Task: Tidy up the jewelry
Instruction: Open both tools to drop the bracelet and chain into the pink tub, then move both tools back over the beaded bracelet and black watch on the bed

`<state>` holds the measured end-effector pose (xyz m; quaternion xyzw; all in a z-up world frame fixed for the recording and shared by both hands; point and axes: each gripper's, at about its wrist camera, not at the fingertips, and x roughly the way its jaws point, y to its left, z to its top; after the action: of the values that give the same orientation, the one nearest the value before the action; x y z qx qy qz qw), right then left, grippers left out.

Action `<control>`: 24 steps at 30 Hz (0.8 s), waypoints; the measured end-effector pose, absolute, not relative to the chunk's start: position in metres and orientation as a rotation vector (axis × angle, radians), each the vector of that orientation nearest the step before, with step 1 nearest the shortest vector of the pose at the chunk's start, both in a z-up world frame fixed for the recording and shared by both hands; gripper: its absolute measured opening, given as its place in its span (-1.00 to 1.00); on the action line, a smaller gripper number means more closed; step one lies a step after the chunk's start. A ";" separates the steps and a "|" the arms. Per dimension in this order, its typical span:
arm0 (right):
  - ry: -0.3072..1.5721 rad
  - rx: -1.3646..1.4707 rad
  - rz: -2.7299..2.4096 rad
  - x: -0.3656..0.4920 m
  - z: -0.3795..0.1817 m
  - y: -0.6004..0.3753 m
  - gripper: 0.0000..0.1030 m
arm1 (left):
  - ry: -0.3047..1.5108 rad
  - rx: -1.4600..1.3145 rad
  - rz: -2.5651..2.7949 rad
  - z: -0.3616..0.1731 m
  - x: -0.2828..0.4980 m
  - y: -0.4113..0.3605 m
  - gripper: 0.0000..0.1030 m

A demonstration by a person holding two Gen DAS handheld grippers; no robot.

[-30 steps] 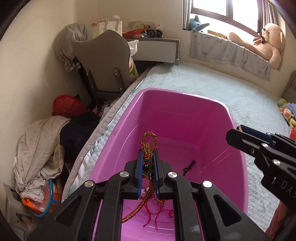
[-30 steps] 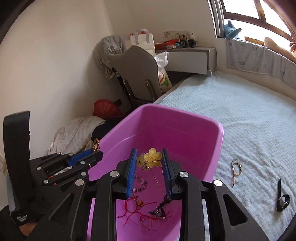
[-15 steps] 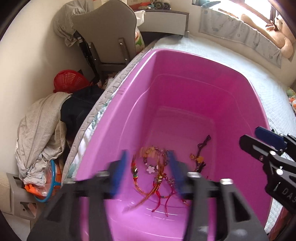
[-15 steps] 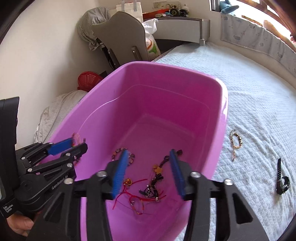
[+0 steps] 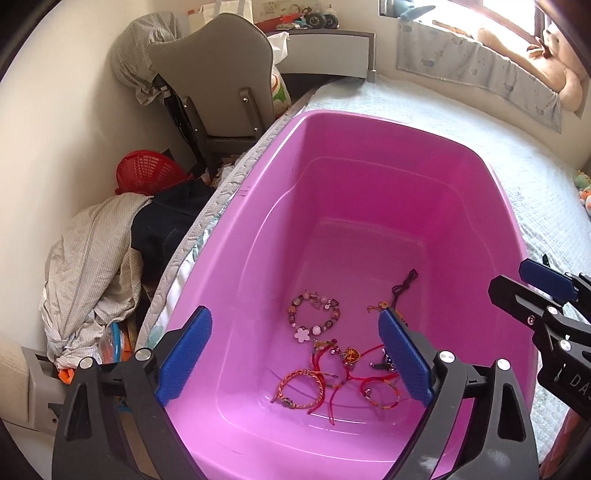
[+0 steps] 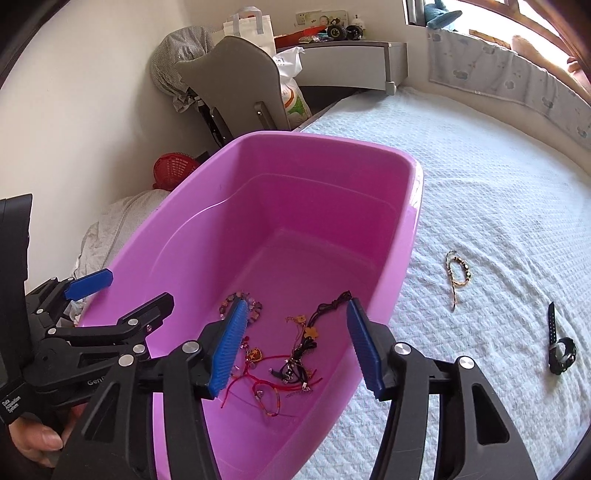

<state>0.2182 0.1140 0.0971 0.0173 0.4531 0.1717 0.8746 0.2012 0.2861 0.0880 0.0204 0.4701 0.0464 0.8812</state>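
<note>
Right wrist shows me both tools, left tool and right tool, just released over the bin, jewelry inside, bracelet and watch beside it left.

A bed with a pale quilted cover fills the right side of the room. Beyond it a window lets in bright daylight, with a plush bear lying on the sill. Plain cream walls meet in the far corner, where a grey chair stands beside a grey shelf cluttered with small items. A red basket and a heap of clothes lie by the left wall.
</note>
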 end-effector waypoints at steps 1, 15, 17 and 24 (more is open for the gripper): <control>0.943 0.039 0.359 0.217 0.098 0.112 0.05 | 0.977 0.040 0.094 0.089 0.199 0.285 0.77; 0.904 0.082 0.379 0.193 0.109 0.087 0.11 | 0.949 0.023 0.077 0.107 0.179 0.263 0.83; 0.898 0.094 0.382 0.189 0.111 0.081 0.11 | 0.947 0.024 0.073 0.108 0.176 0.258 0.83; 0.879 0.129 0.367 0.173 0.113 0.057 0.18 | 0.939 0.023 0.048 0.114 0.166 0.236 0.84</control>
<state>0.1734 0.0570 0.1133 0.0619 0.4226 0.1765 0.8868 0.1659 0.2364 0.1142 0.0112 0.4525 0.0232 0.8914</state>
